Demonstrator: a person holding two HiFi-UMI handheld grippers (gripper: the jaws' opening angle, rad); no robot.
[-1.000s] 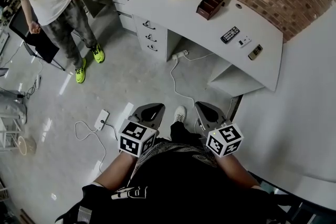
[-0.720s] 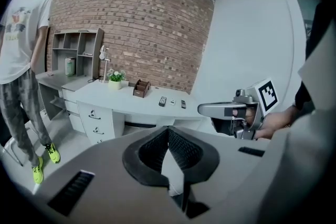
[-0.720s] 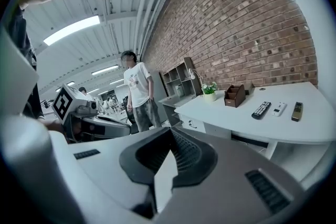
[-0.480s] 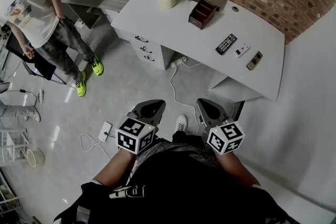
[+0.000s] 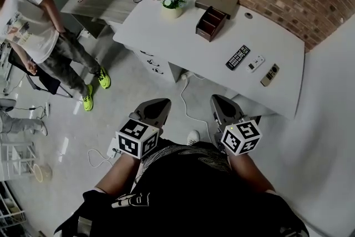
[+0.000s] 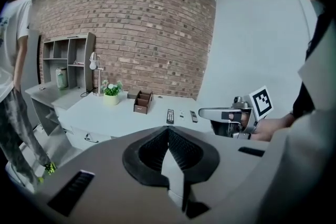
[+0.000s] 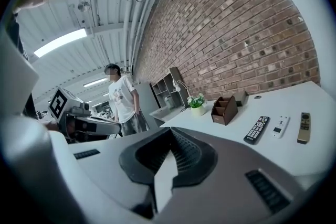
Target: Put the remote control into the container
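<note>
Where the head view looks down: black remote control [image 5: 238, 57], small white remote [image 5: 255, 64] and grey remote [image 5: 269, 75] lie in a row on the white desk [image 5: 166, 30], well apart from the brown compartmented container [image 5: 210, 23]
Head view, risk: three remotes but the task names one, so the wrong one may get picked
Head view, grippers: left gripper [image 5: 151, 110] and right gripper [image 5: 224, 111] hang over the floor [image 5: 127, 91], short of the desk, touching nothing
Left gripper view, risk: a potted plant [image 6: 111, 96] stands near the container, so a wide swing could knock it
Left gripper view, jaws: pressed together, nothing between them
Right gripper view, risk: the flat black remote control may skid on the smooth top under a shallow pinch
Right gripper view, jaws: pressed together and empty; they must spread before any grasp
</note>
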